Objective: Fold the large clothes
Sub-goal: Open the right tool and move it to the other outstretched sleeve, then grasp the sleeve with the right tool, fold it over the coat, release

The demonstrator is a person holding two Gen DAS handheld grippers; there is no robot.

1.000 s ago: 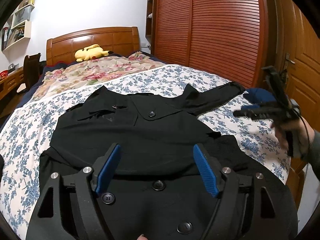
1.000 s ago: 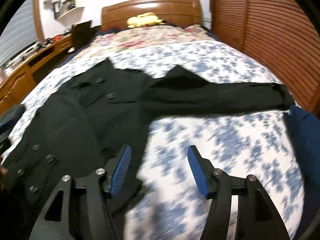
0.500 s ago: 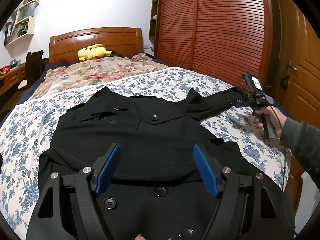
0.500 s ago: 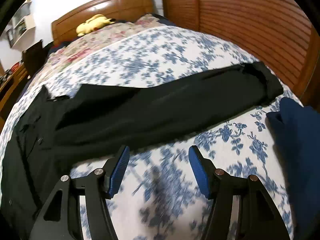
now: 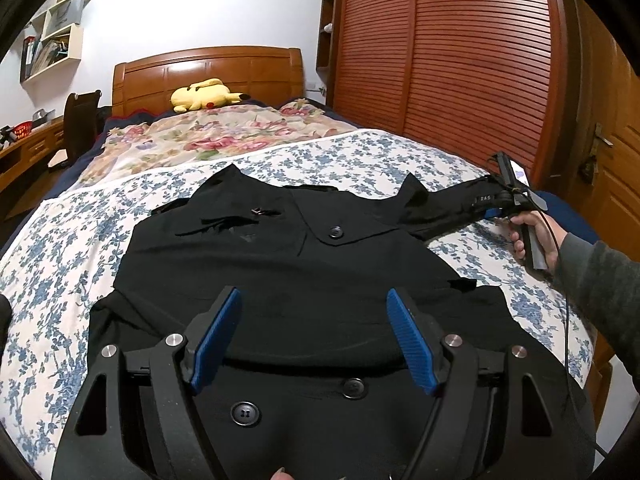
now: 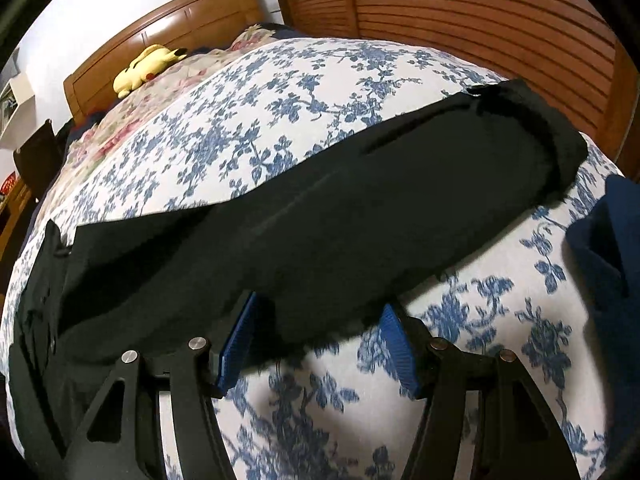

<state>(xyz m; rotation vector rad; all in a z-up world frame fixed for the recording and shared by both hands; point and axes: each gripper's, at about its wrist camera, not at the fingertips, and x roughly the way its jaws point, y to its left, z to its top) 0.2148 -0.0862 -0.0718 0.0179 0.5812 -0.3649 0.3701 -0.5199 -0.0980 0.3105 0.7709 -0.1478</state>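
Note:
A black buttoned coat (image 5: 280, 264) lies spread flat on the bed, front up, with one sleeve (image 5: 448, 208) stretched out to the right. My left gripper (image 5: 314, 294) hovers open over the coat's middle, with nothing between its blue pads. My right gripper (image 5: 498, 208), held by a hand (image 5: 536, 236), is down at the far part of that sleeve. In the right wrist view the right gripper (image 6: 319, 304) stands open, and the near edge of the sleeve (image 6: 340, 208) lies between its spread fingers without being pinched.
The bed has a blue-flowered sheet (image 5: 360, 156), a floral quilt and a yellow plush toy (image 5: 204, 94) by the wooden headboard. A slatted wooden wardrobe (image 5: 440, 60) runs along the right side. A dark blue cloth (image 6: 608, 240) lies at the bed's right edge.
The right gripper swept right and down from the coat's body to the sleeve, rolling as it went; its jaws now straddle the sleeve's edge. The left gripper stayed almost still.

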